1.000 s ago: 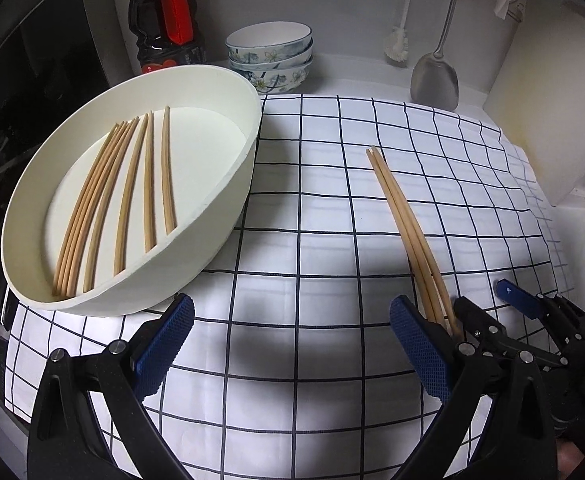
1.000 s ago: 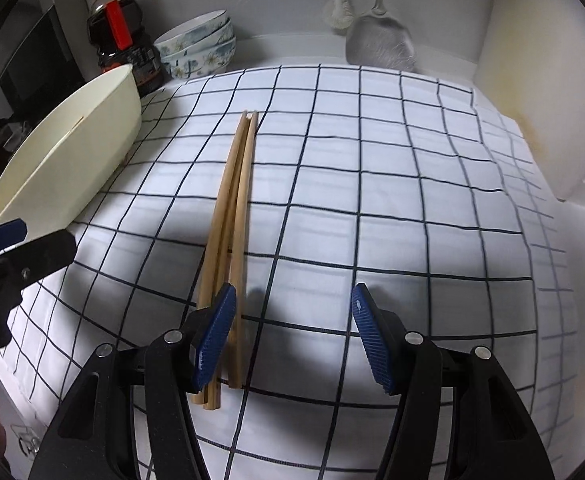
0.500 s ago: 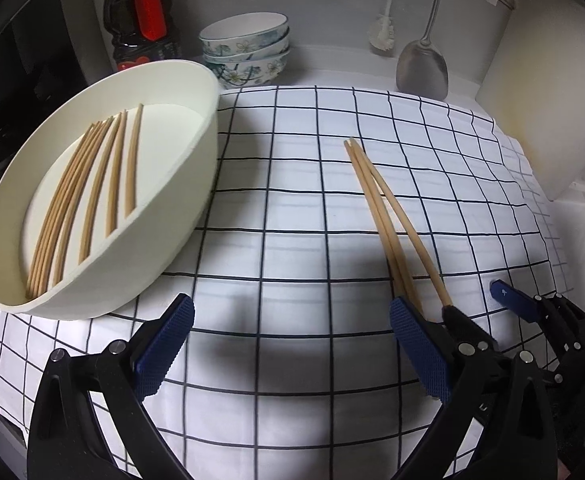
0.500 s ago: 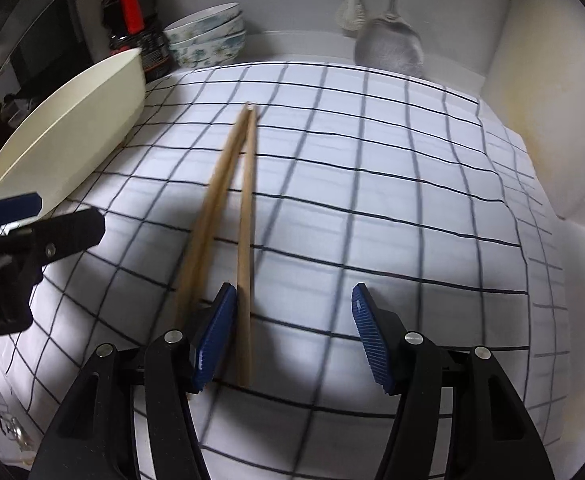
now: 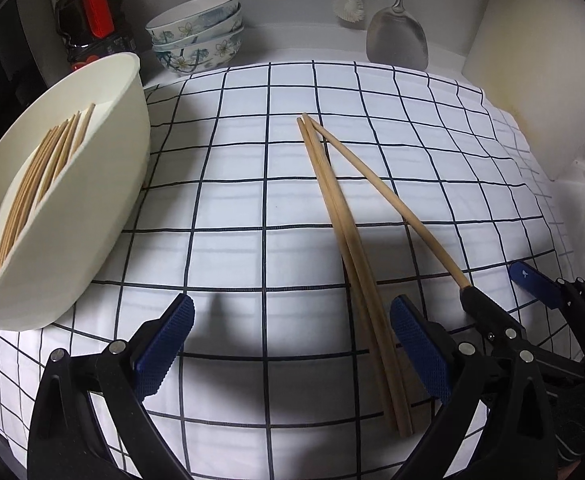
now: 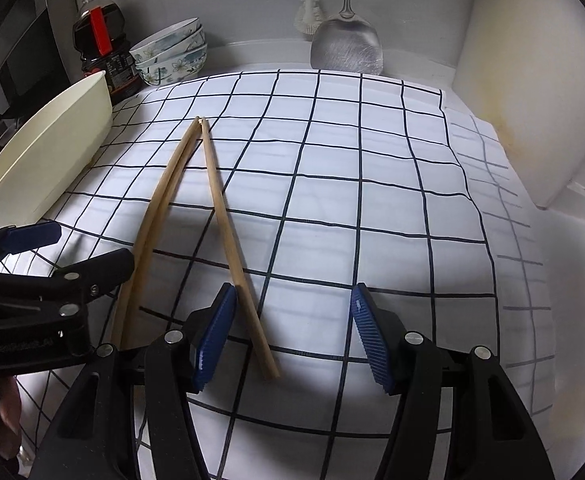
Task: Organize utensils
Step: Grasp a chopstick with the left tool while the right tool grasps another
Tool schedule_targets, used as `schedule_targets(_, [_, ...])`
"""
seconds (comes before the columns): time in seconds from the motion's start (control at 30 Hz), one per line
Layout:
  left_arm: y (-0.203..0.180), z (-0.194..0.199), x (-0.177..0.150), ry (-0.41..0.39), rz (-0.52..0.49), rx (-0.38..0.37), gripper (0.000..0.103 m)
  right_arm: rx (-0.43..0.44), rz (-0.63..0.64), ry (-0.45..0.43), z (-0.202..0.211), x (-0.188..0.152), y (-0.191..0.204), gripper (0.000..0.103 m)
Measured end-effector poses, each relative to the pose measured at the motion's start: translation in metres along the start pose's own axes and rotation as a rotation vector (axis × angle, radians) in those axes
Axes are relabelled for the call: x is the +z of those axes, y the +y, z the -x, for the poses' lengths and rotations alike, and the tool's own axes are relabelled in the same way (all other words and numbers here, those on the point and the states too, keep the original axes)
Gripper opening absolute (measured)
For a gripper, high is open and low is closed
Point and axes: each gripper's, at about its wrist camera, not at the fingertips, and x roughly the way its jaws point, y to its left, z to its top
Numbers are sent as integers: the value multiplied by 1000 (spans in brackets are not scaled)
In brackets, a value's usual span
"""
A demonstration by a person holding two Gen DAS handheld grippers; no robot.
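Three loose chopsticks [image 5: 344,216] lie on the checked cloth [image 5: 232,208], well to the right of the oval white basin [image 5: 104,184], their far tips together. A second ago all three lay as one tight bundle; now one stick [image 6: 232,248] has swung out at its near end, forming a narrow V with the remaining pair [image 6: 152,232].

The separated stick's near end lies between the right gripper's [image 6: 292,332] blue pads, close against the left pad [image 6: 214,336]; the jaws stand apart and unchanged, and nothing is clamped. The left gripper [image 5: 292,348] is likewise spread and empty, its right pad [image 5: 420,352] just beside the pair. It has drawn closer to the loose chopsticks, so the basin now sits farther to the left in its view.

Judgement: singling out one stick prepares a clean pick; three sticks remain to be transferred.

The basin holds a row of chopsticks [image 5: 40,176] lying lengthwise along its floor. Beyond the basin stand a dark sauce bottle [image 5: 88,20] and stacked floral bowls [image 5: 196,36], contents not visible. A metal spatula [image 5: 396,36] hangs at the back wall.
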Motion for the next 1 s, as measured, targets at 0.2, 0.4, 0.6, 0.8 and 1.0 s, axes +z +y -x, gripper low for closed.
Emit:
schedule_targets(0.2, [8, -3, -4, -2, 15, 8, 97, 6, -9, -5, 1, 0, -2, 58])
schedule_targets(0.4, [17, -2, -6, -2, 29, 26, 97, 0, -11, -3, 0, 1, -4, 58])
schedule_targets(0.6, [32, 3, -9, -22, 60, 46, 97, -10, -2, -2, -1, 2, -2, 58])
schedule_targets(0.8, [44, 3, -12, -23, 88, 56, 96, -7, 15, -4, -4, 5, 3, 58])
schedule_targets(1.0, [37, -1, -8, -7, 73, 9, 74, 5, 53, -18, -10, 12, 11, 48])
